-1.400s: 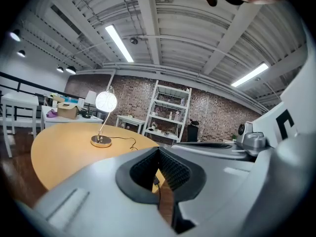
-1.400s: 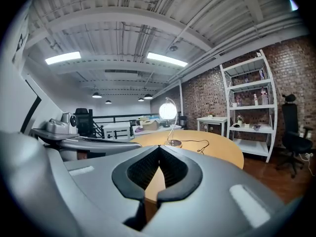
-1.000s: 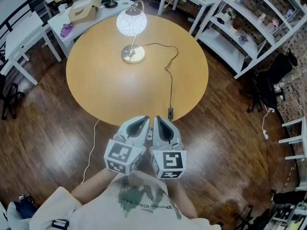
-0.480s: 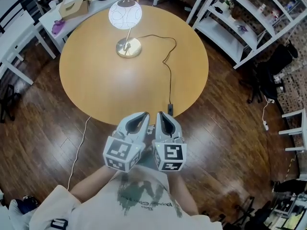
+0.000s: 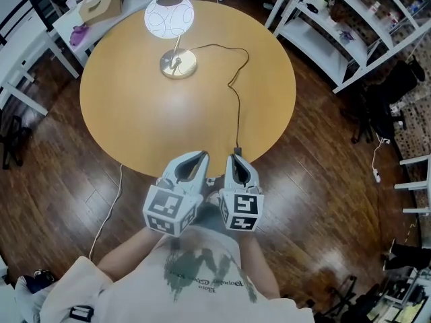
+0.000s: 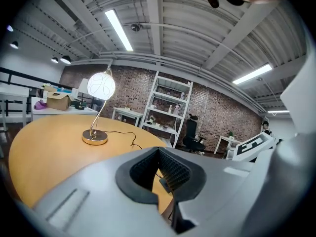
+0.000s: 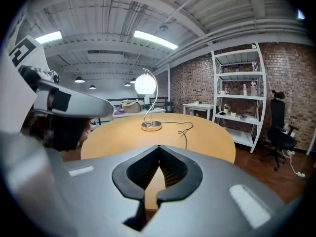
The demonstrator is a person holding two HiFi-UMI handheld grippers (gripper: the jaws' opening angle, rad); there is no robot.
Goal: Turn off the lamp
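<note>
The lamp stands lit on the far side of the round wooden table (image 5: 135,120), with a glowing white globe (image 5: 168,17) on a curved stem and a brass base (image 5: 178,64). Its black cord (image 5: 237,106) runs across the table to an inline switch (image 5: 237,154) at the near edge. My left gripper (image 5: 195,159) and right gripper (image 5: 236,161) are held side by side just short of that edge, both shut and holding nothing. The switch lies right in front of the right gripper's tips. The left gripper view shows the lamp (image 6: 101,86) far off to the left, and the right gripper view shows the lamp (image 7: 146,83) straight ahead.
White shelving (image 5: 337,39) stands to the right of the table, with a black office chair (image 5: 387,103) beyond it. White side tables (image 5: 27,42) and a cardboard box (image 5: 101,4) are at the back left. A thin cable (image 5: 108,214) trails over the dark wooden floor.
Both grippers have come a little closer to the table's near edge and the cord's switch, still side by side. The lamp stays lit.
</note>
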